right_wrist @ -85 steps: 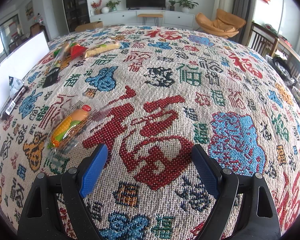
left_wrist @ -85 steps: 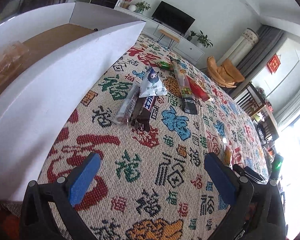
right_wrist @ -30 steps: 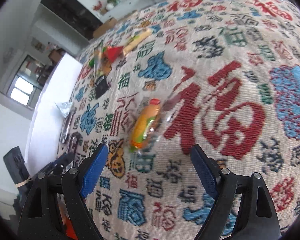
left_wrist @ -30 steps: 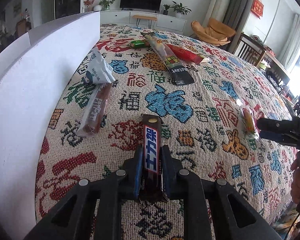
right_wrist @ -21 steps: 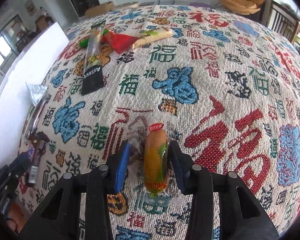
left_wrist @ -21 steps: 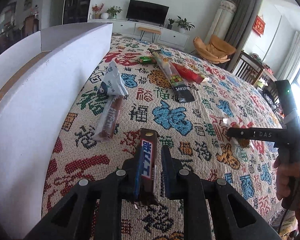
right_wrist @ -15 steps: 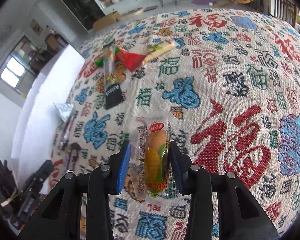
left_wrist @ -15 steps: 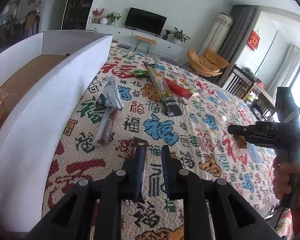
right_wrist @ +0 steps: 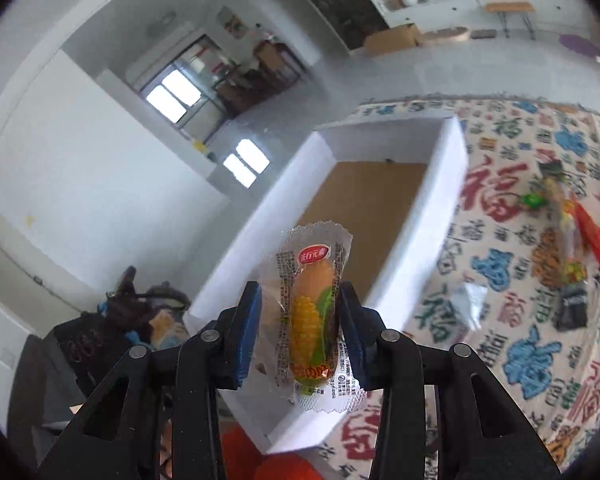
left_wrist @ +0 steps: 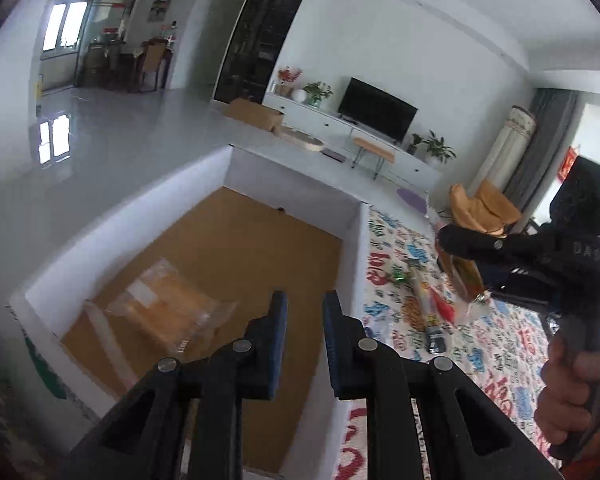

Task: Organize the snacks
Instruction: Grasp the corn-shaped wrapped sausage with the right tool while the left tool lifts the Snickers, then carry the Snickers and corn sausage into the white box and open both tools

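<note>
My left gripper [left_wrist: 304,316] hangs over the white box [left_wrist: 292,184], whose floor is brown cardboard. Its jaws stand close together with a narrow gap, and I see no chocolate bar between them. A clear packet of orange snacks [left_wrist: 168,312] lies in the box. My right gripper [right_wrist: 300,320] is shut on a corn-shaped candy in a clear wrapper [right_wrist: 312,316], held up near the white box [right_wrist: 452,184]. The right gripper and its candy [left_wrist: 470,280] also show in the left wrist view at the right.
Several snack packets [left_wrist: 424,300] lie on the patterned tablecloth [left_wrist: 512,344] to the right of the box. In the right wrist view they sit at the far right [right_wrist: 572,240], with a silver packet [right_wrist: 470,300] nearer the box. A bag [right_wrist: 112,320] lies on the floor at the left.
Both grippers have lifted and swung left from the tablecloth to the box. The chocolate bar seen earlier in the left gripper is out of sight now. The right gripper still holds the corn candy.
</note>
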`<action>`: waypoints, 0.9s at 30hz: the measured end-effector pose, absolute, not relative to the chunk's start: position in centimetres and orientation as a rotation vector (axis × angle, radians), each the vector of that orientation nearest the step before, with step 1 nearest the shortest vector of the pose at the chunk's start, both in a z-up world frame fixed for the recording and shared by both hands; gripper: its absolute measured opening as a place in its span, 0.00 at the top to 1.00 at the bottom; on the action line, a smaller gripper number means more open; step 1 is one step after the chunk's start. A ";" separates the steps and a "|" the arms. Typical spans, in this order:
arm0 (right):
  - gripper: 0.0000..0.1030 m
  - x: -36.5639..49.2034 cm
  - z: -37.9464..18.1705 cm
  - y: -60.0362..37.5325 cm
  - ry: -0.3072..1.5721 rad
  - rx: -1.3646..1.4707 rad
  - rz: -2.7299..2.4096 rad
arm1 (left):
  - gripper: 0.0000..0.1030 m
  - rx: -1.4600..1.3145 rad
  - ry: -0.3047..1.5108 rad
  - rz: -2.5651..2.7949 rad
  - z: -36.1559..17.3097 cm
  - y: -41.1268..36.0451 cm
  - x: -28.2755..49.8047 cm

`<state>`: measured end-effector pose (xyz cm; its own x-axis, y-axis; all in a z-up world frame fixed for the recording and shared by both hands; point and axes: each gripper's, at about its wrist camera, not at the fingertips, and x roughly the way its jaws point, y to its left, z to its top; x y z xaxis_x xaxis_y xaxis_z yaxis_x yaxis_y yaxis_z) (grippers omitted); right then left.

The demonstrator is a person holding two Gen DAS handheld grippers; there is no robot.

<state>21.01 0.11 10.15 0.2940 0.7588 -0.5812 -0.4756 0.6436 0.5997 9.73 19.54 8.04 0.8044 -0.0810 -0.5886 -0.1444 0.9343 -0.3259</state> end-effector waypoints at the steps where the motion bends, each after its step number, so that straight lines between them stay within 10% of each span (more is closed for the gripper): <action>1: 0.61 21.0 10.5 1.0 0.959 0.349 0.865 | 0.82 -0.350 0.643 0.033 8.0 19.6 9.4; 6: 0.61 20.8 11.7 -1.4 0.914 0.415 0.904 | 0.75 -0.305 0.712 -0.123 6.4 15.0 8.6; 10: 0.61 20.4 12.6 -6.9 0.880 0.417 0.819 | 0.04 -0.262 0.746 -0.267 4.2 8.5 8.5; 15: 0.61 19.1 11.9 -13.6 0.883 0.421 0.716 | 0.07 -0.107 0.887 -0.334 -0.5 1.1 10.6; 21: 0.61 17.9 10.4 -17.5 0.884 0.484 0.678 | 0.47 0.062 1.048 -0.233 -7.0 -2.9 13.3; 23: 0.61 17.8 10.3 -17.7 0.881 0.491 0.682 | 0.80 0.099 1.062 -0.208 -8.1 -3.3 13.4; 27: 0.60 17.5 10.3 -17.7 0.882 0.496 0.699 | 0.84 0.042 1.022 -0.201 -7.0 -2.4 12.7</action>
<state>17.50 -17.73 10.27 0.4425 0.7282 -0.5234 -0.3430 0.6766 0.6515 12.73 -2.37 -7.04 0.5049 -0.1472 -0.8505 0.1864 0.9807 -0.0590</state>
